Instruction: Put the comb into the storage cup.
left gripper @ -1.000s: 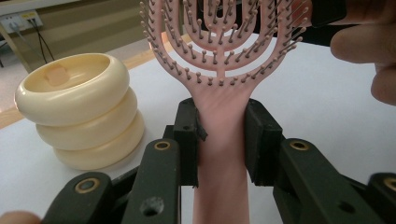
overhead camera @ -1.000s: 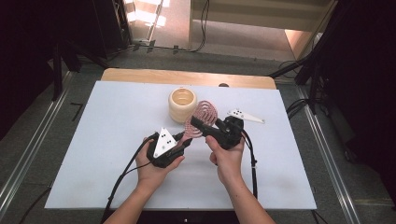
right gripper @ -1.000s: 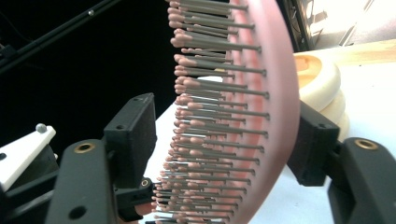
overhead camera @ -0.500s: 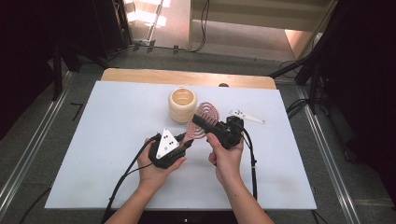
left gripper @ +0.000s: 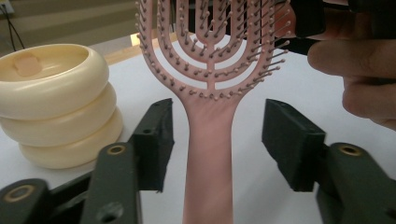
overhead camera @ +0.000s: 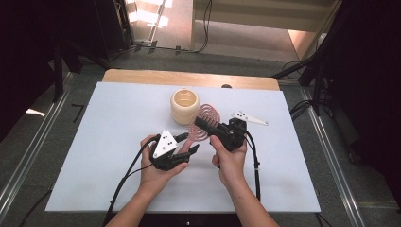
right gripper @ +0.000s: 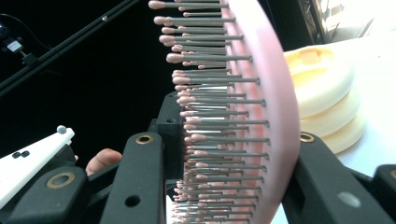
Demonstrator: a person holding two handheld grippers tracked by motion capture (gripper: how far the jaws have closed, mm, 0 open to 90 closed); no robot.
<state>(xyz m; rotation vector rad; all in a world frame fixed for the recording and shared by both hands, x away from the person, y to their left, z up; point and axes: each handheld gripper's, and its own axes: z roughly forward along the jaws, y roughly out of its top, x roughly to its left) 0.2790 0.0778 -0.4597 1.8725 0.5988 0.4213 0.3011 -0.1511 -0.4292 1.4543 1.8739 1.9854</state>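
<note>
- We find a pink hairbrush (overhead camera: 202,124) held above the white table (overhead camera: 108,142), just beside a cream ringed holder (overhead camera: 185,106).
- The right gripper (overhead camera: 202,124) is clenched on the brush head: in the right gripper view, 1 jaw presses the bristles and the other the back.
- The left gripper (left gripper: 212,135) has just been opening; its 2 pads (left gripper: 156,140) stand clear on either side of the handle (left gripper: 208,154), touching nothing.
- We judge this a hand-over, the brush passing from left to right.
- Next, the left should withdraw along the handle without snagging it, while the right carries the brush, probably towards the holder.
</note>
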